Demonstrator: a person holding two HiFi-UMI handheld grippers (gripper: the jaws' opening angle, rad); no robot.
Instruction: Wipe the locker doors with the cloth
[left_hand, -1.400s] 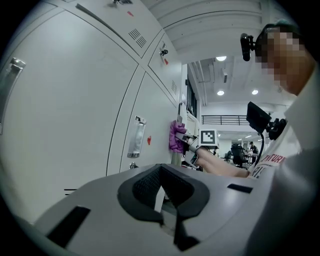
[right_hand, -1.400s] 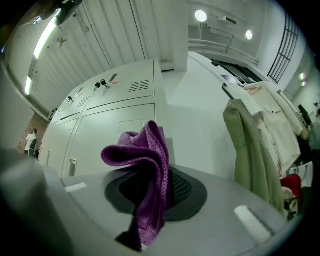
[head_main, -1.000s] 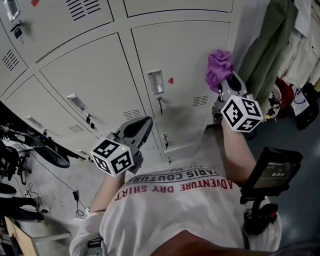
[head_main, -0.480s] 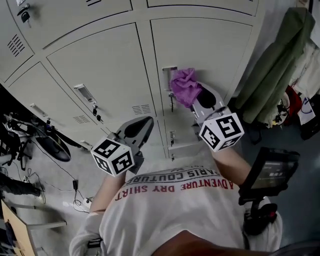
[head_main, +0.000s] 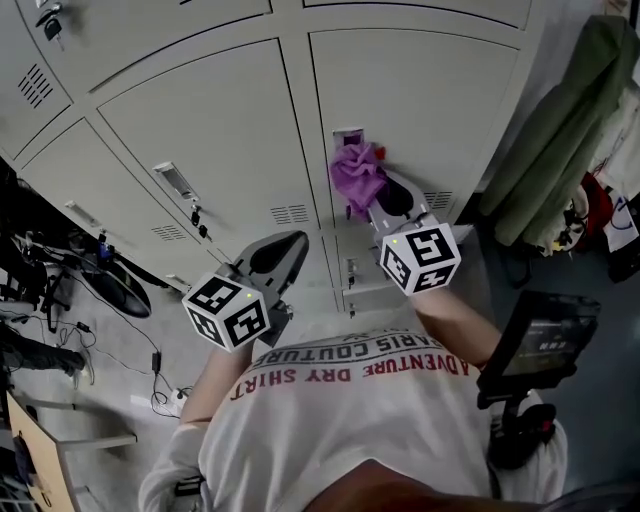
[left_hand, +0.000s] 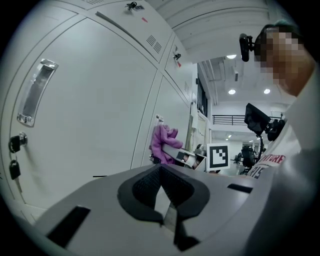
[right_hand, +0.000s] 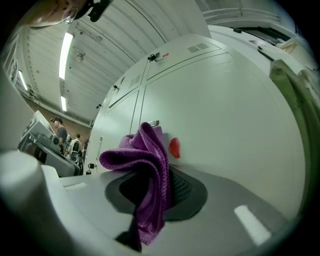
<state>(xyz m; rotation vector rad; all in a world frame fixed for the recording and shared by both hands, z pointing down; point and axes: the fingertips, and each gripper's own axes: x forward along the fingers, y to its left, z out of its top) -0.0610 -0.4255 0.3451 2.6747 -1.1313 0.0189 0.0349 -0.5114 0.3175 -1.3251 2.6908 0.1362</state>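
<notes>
The right gripper (head_main: 375, 195) has its jaws clamped on a crumpled purple cloth (head_main: 357, 172) of coarse knitted weave. The cloth's bunched folds sit against the smooth pale-grey metal locker door (head_main: 430, 95), just below its recessed rectangular handle (head_main: 347, 133) and beside a small red sticker (right_hand: 174, 147). The left gripper (head_main: 272, 258) hangs well below and left of that handle, off the door, its ribbed dark pads closed together on nothing.

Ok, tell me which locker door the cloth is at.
The right door, beside the green coat: the cloth, held by the right gripper, is at its handle.
</notes>
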